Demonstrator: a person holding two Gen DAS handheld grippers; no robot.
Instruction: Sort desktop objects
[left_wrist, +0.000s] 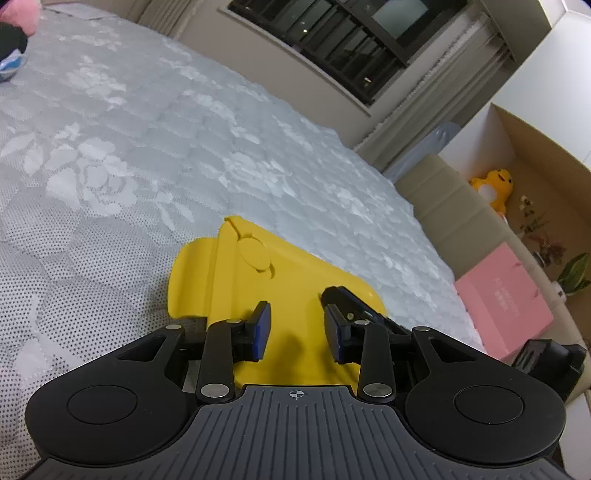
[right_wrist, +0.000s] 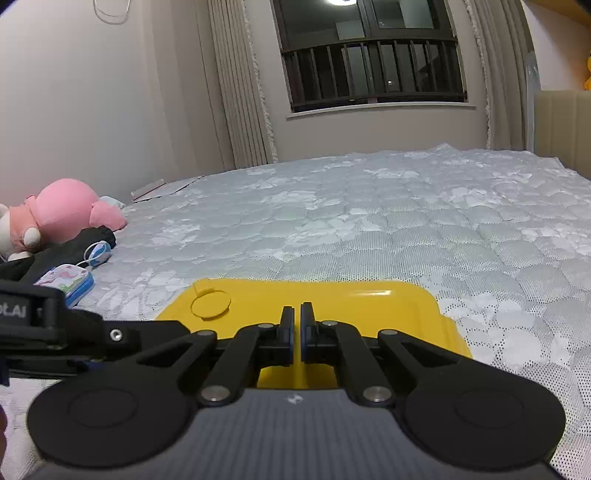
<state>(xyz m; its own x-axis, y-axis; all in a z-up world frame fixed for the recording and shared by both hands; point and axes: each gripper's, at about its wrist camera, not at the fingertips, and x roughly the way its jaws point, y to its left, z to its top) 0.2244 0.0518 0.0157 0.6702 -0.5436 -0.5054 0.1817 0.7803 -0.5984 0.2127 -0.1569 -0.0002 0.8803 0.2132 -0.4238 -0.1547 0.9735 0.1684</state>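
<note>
A yellow plastic box with a lid (left_wrist: 258, 280) lies on the bed, its round lid tab (left_wrist: 255, 254) facing up. My left gripper (left_wrist: 297, 332) is open just above the box's near end, holding nothing. In the right wrist view the same yellow box (right_wrist: 332, 299) lies under my right gripper (right_wrist: 297, 334), whose jaws are shut with only a thin slit between them; nothing shows between the pads. The right gripper's fingers (left_wrist: 354, 306) show at the box's right edge in the left wrist view.
A grey quilted mattress (right_wrist: 369, 221) fills both views. A pink plush toy (right_wrist: 62, 210), black cloth (right_wrist: 70, 247), a small blue tin (right_wrist: 70, 282) and a blue-white item (right_wrist: 99, 253) lie at the left. A pink box (left_wrist: 506, 302) and a yellow plush (left_wrist: 495, 184) sit on a shelf.
</note>
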